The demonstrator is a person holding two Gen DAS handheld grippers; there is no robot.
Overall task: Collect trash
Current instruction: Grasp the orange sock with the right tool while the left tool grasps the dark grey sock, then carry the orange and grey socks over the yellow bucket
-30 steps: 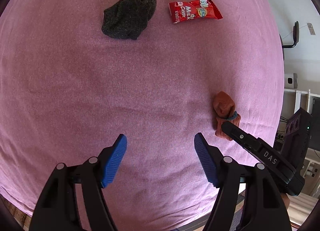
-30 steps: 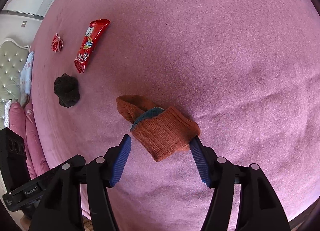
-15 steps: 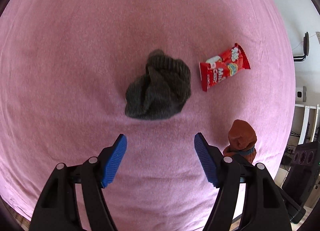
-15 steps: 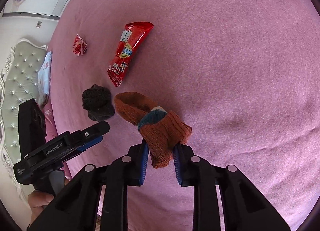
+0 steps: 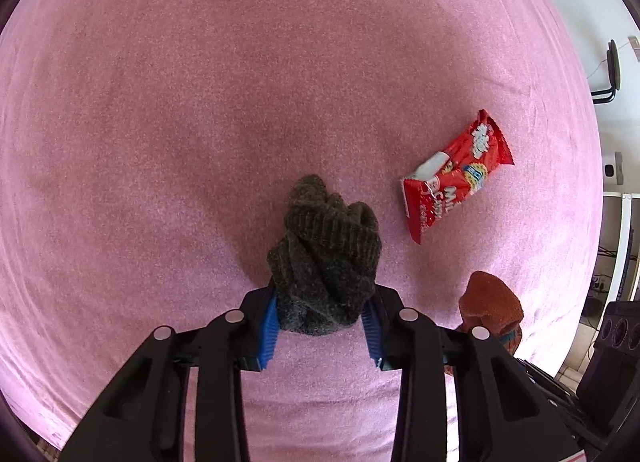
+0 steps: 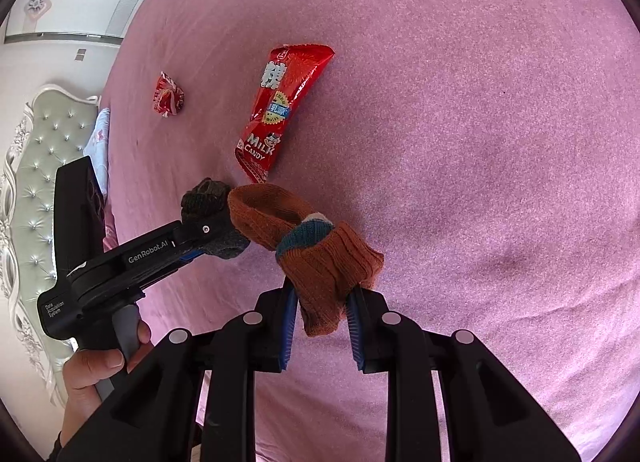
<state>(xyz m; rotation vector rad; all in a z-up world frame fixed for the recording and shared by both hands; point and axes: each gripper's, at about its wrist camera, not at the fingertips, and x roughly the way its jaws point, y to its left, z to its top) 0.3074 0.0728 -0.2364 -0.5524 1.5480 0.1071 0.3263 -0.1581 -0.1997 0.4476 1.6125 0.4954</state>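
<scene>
My left hand-held gripper (image 5: 320, 328) is clamped on the dark grey sock (image 5: 326, 258), its blue pads (image 5: 269, 328) pressed against both sides of the bunched knit, which bulges up and forward out of the jaws. My right hand-held gripper (image 6: 320, 332) is clamped the same way on the orange sock (image 6: 320, 258); the cuff end with its teal band sticks out ahead of the pads and folds over to the left. In the right wrist view the two socks sit just beside each other, the grey one's bundle against the orange cuff, though I cannot tell whether they touch.

The trash lies on the pink bedspread (image 5: 160, 142). The red milk candy wrapper (image 6: 286, 110) rests flat just beyond both socks, its near end close to the orange cuff. A crumpled red wrapper (image 6: 168, 96) lies further off, well apart from the long one, near the bed's edge by the tufted headboard (image 6: 40, 166). My own hand (image 6: 100, 366) grips the left tool's handle at the lower left.
</scene>
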